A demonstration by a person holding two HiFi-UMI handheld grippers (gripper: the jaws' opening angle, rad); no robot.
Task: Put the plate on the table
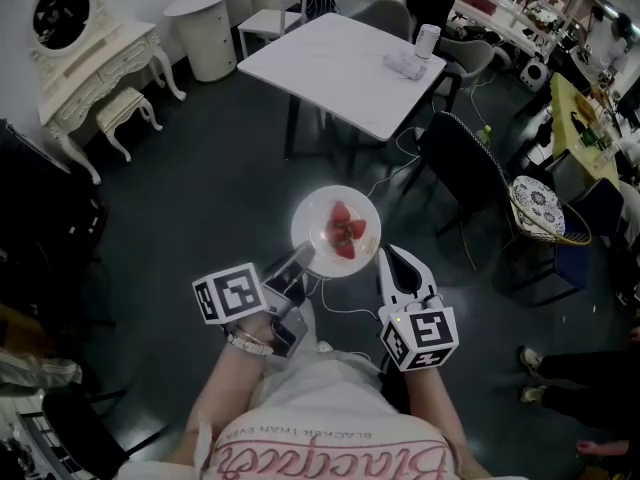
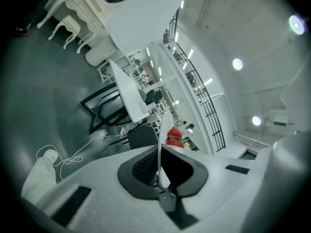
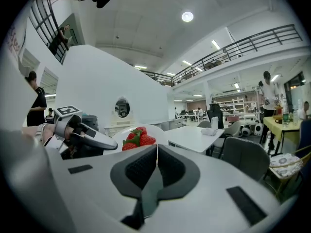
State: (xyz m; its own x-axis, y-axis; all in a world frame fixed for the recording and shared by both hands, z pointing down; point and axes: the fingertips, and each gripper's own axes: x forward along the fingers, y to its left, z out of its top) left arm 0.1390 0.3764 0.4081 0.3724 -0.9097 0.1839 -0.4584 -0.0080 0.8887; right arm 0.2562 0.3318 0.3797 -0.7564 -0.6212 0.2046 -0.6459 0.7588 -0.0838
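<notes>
Over dark floor (image 1: 200, 188), plate (image 1: 318, 230) held level, rim pinched by left gripper (image 1: 303, 258); right gripper (image 1: 392, 266) fingers (image 3: 141, 166) together

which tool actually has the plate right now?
The left tool: its jaws pinch the rim of the plate. The right tool is shut on nothing, just beside it.

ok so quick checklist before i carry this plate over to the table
1. Left gripper grip on the plate: ok, fingers shut on its rim.
2. Strawberries seated: ok, piled near the plate's middle.
3. Right gripper free: ok, shut, holding nothing, beside the plate.
4. Landing spot on the table: ok, near side bare; cup and cloth sit at the far side.
5. Walking path: cannot tell; a cable lies on the floor.
</notes>
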